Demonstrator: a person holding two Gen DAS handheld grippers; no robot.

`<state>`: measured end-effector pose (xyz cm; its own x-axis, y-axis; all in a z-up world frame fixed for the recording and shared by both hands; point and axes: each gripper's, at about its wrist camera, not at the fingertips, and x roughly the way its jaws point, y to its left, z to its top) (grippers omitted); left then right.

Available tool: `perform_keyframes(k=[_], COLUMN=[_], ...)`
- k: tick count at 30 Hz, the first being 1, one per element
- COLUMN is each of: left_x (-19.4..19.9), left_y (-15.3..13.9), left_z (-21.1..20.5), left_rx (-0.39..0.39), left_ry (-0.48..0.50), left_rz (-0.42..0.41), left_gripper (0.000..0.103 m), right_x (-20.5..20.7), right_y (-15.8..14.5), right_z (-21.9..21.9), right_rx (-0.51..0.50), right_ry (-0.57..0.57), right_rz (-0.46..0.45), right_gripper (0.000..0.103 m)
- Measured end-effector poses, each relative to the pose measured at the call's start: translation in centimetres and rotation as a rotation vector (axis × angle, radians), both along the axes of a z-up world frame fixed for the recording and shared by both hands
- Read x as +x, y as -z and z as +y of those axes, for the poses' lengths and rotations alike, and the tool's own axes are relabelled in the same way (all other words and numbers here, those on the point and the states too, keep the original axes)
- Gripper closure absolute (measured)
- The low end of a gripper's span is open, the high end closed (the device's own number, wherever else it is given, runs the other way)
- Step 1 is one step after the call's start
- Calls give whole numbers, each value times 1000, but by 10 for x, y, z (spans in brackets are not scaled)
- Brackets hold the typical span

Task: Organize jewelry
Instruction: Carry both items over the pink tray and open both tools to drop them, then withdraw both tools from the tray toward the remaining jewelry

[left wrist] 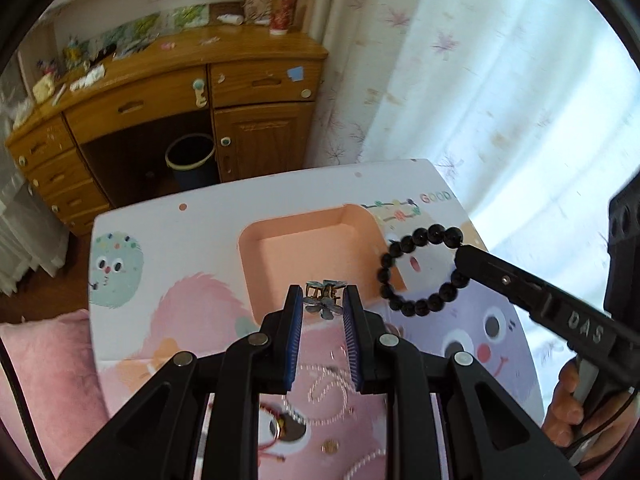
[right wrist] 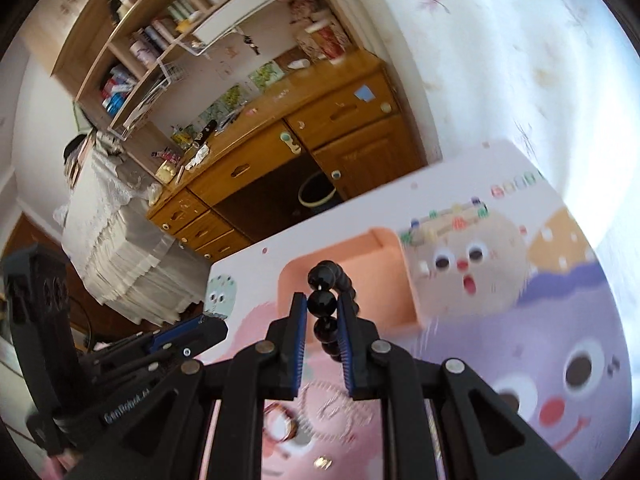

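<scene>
Above the peach tray point(left wrist: 280, 248), a hair clip point(left wrist: 323, 300) and black bead bracelet point(left wrist: 420, 276) are clamped in left tongs point(left wrist: 322, 304) and right tongs point(right wrist: 322, 306); lowering and release judged next.

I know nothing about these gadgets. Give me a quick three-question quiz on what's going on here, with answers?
1. True or false: the orange tray already holds jewelry.
2. Which gripper holds the black bead bracelet? A) left B) right C) neither
3. What is pinched in the left gripper?

Key:
1. False: what shows of the tray looks bare; the pearl strand and red cord bracelet lie on the cartoon table.
2. B: the right gripper grips one bead.
3. A small metal hair claw clip.
</scene>
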<state>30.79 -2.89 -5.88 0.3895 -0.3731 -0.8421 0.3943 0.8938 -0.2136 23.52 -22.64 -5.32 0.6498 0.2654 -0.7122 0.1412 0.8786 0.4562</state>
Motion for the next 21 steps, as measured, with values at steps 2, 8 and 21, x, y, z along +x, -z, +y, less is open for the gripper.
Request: perform_keyframes(k=[2,8,21], left_x=[13,34,42], left_y=[16,56,62], left_z=[0,0,-10], left_rx=[-8,-17,66], left_ry=[-20,-66,-109], left_rz=[12,5,8], left_gripper=[85,85,35], right_x=[9,30,33], right_y=[8,38,52], right_z=[2,6,-4], right_rx=[-31,-91,-48], right_ry=[-26,-74,-50], right_rz=[-21,-43,17], right_gripper=[88,88,77])
